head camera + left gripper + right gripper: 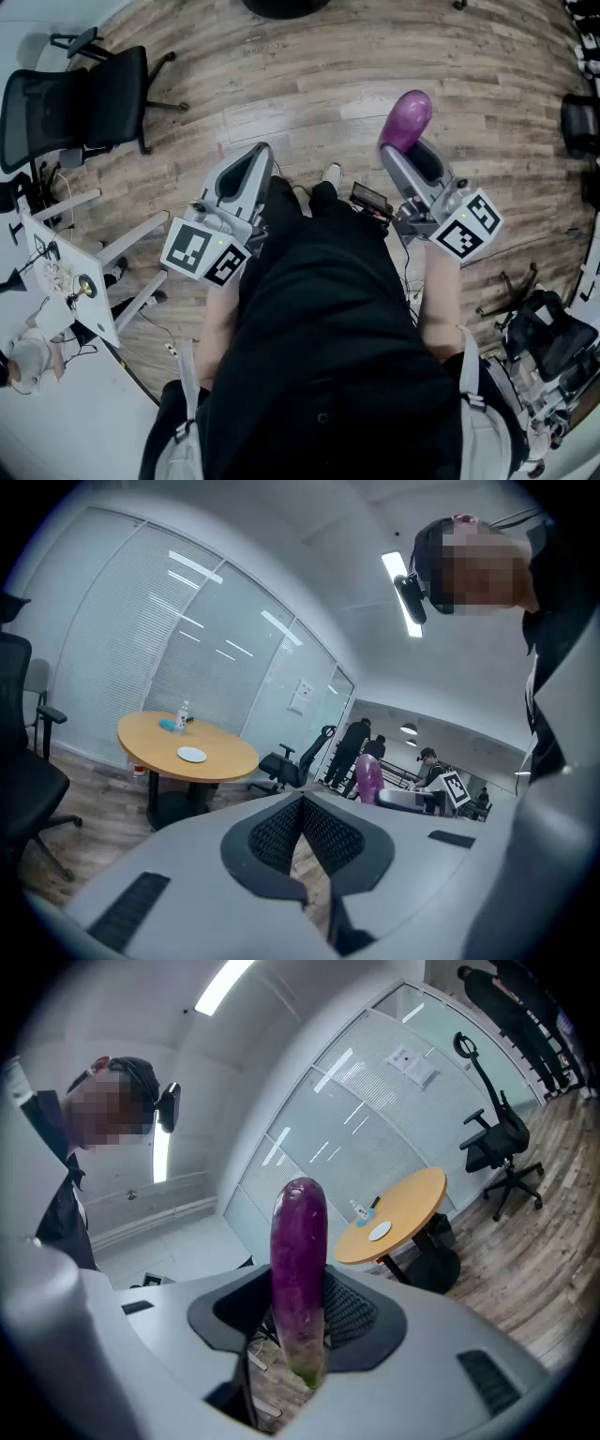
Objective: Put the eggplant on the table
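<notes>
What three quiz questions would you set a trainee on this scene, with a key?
1. True or false: the eggplant lies on the table.
2. What lies on the table? A laptop, B plate, C mug.
3. Fill in: the eggplant is held by the ____ hand-held gripper.
Key: 1 false; 2 B; 3 the right hand-held gripper.

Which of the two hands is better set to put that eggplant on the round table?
Right: the right gripper clamps the eggplant, with the table in its view. The left gripper is shut and empty.
</notes>
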{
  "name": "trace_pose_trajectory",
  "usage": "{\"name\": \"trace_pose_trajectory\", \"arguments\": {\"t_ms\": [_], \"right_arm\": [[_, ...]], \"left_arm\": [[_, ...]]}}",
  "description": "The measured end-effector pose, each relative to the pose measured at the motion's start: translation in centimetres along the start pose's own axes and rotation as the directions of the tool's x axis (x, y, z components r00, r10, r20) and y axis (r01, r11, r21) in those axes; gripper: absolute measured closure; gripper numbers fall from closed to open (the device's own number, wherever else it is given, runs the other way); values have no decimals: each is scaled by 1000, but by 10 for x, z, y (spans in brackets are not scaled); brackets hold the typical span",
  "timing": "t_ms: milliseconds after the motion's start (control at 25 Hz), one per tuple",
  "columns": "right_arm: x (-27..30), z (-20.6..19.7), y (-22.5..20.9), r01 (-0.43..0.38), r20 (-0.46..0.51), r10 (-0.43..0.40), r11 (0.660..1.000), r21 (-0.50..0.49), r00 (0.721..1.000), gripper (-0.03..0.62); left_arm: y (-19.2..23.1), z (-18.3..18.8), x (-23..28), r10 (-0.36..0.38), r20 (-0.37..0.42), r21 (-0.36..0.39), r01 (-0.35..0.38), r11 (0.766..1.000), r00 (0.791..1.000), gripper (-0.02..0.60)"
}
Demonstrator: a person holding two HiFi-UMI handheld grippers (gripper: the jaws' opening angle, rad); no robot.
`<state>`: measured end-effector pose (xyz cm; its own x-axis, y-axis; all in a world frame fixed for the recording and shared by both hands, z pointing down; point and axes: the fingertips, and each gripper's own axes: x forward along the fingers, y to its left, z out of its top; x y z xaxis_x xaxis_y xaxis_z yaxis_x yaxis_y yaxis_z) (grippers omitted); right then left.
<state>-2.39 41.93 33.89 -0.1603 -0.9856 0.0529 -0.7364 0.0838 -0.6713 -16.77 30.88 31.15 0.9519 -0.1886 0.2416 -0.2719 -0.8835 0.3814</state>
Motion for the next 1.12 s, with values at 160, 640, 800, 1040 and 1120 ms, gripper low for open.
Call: {"name": "trace_pose_trajectory", "arguments": {"t_ms": [160, 640, 800, 1040, 1120], "right_arm": [[-1, -7, 1, 9, -12, -9, 1000, -1, 1000, 413], [0, -8, 15, 24, -22, -25, 999, -46, 999, 413], [13, -6, 14, 50, -12, -50, 998, -45, 999, 413], [48, 7, 16, 71, 2, -71, 995, -66, 997, 413], [64, 15, 16, 78, 1, -79, 994, -81, 997, 413]], "left_arm": [[-1, -1, 1, -15, 0, 8, 15, 1000, 1000, 569], [7, 0, -8, -14, -13, 47, 15, 999, 1000, 569], [22, 3, -5, -29, -18, 38, 30, 999, 999, 569], [46, 14, 20, -91, -37, 25, 92, 995, 995, 569], [56, 26, 30, -117, -32, 38, 118, 992, 993, 569]]}}
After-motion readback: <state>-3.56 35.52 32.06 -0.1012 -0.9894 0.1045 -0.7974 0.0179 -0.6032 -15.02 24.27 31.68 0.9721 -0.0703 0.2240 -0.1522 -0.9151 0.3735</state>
